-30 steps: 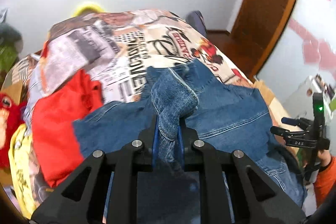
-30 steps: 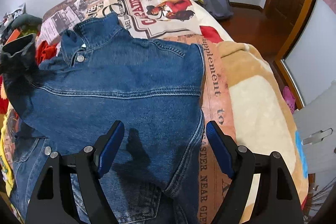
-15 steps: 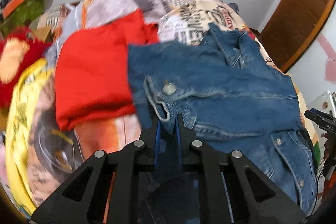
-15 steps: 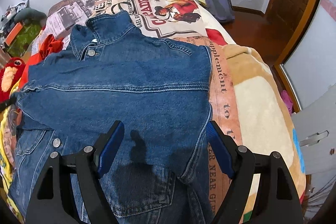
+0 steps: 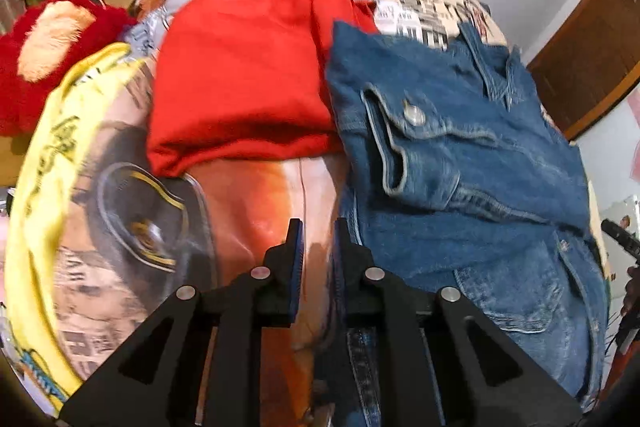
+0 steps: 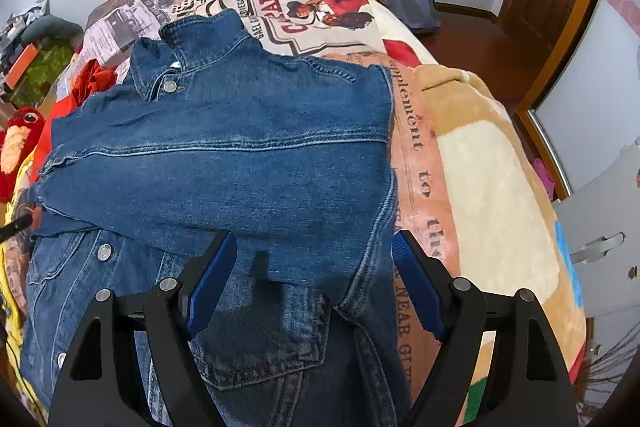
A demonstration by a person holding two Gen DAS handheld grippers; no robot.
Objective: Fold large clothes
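Sleeve's folded in. The denim jacket (image 6: 224, 163) lies flat on the bed (image 6: 480, 179), its cuff (image 5: 404, 147) just ahead-right of the left claw (image 5: 318, 239), now nearly closed and empty. Right claw (image 6: 312, 267) hovers wide over the hem, gripping nothing. Next, probably a hem grab.

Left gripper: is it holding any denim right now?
No. The left gripper has its pads nearly together with only the printed bedspread visible between them; the denim jacket lies beside it.

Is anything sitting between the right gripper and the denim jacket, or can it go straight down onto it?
Nothing visible blocks it. The right gripper hangs open directly over the denim jacket, with only bare denim between the jaws.
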